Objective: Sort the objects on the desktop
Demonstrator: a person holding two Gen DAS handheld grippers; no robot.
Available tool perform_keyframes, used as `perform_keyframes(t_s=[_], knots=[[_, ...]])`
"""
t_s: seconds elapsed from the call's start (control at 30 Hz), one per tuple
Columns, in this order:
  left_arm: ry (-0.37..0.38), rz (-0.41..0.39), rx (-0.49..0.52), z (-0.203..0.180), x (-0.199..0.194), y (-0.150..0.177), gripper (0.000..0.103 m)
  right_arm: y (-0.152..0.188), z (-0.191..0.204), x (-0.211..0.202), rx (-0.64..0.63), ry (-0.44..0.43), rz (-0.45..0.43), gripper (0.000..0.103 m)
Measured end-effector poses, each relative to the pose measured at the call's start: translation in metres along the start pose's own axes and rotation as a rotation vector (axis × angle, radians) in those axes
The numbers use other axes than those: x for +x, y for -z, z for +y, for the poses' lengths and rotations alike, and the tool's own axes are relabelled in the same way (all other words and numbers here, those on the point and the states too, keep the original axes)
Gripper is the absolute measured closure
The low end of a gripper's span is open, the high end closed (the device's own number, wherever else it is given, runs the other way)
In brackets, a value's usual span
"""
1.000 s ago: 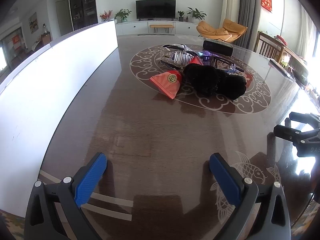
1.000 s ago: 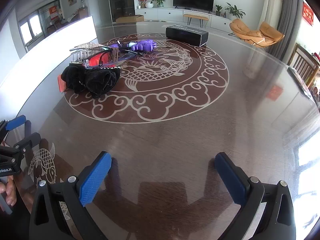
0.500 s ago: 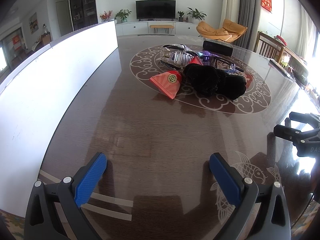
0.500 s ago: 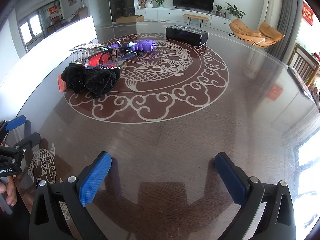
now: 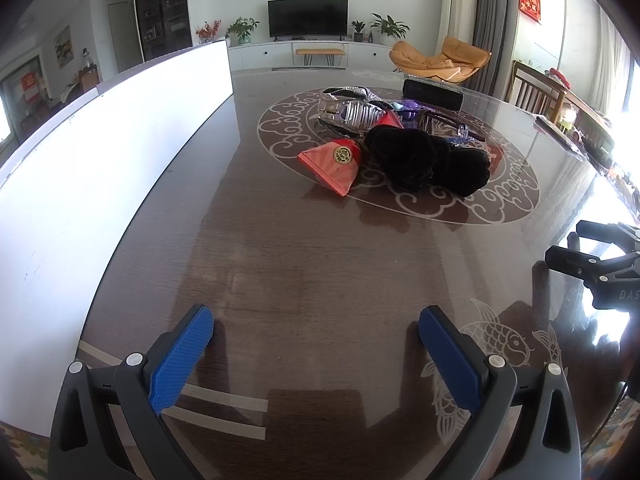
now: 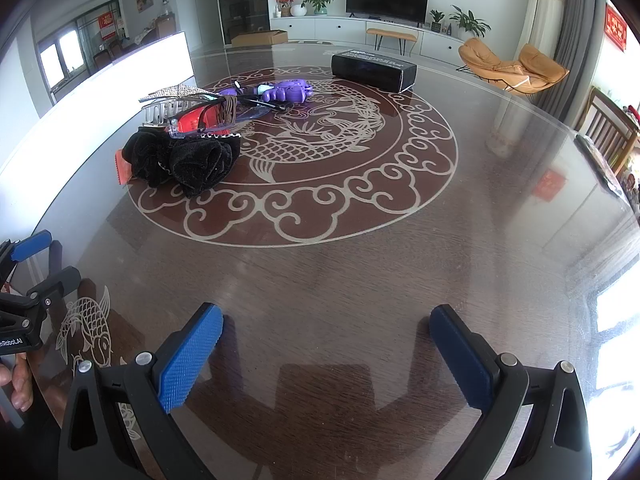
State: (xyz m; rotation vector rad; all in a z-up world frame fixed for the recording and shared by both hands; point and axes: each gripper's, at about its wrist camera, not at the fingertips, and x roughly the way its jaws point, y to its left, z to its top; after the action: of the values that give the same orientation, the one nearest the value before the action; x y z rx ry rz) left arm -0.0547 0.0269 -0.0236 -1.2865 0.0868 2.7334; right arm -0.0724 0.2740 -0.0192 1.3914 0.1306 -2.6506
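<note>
**Two open grippers wait at the near edge while a tangled pile sits mid-table**

A heap of small items lies on the left part of the round dragon medallion inlaid in the glossy brown table, well apart from both hand-held tools. Much of the pile is hard to read. Seen from the left wrist, a red packet with a gold seal lies at its left edge, partly tucked under a black fuzzy cloth; from the right wrist only a red sliver of it shows beyond the cloth. Behind the cloth, a clear toothed hair clip, a pair of dark-framed glasses and a purple toy overlap, and their exact stacking cannot be made out. A black box stands alone beyond the medallion, apart from the pile.

The left gripper hovers low over bare wood, its blue pads spread wide with nothing between them; the pile lies far ahead and slightly right. The right gripper is likewise spread wide and empty, with the pile far ahead to its left. Each tool shows only as a cropped black frame at the edge of the other's view, and fingertips of the hand holding the left tool peek in at the right-wrist frame's left edge.
</note>
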Motion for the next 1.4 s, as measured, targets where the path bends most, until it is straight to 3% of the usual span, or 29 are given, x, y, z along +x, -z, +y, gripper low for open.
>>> perform_keyframes(t_s=[1.4], knots=[[-0.021, 0.001, -0.021, 0.013, -0.003, 0.002, 0.0, 0.0, 0.0, -0.001, -0.001, -0.001, 0.0, 0.0]])
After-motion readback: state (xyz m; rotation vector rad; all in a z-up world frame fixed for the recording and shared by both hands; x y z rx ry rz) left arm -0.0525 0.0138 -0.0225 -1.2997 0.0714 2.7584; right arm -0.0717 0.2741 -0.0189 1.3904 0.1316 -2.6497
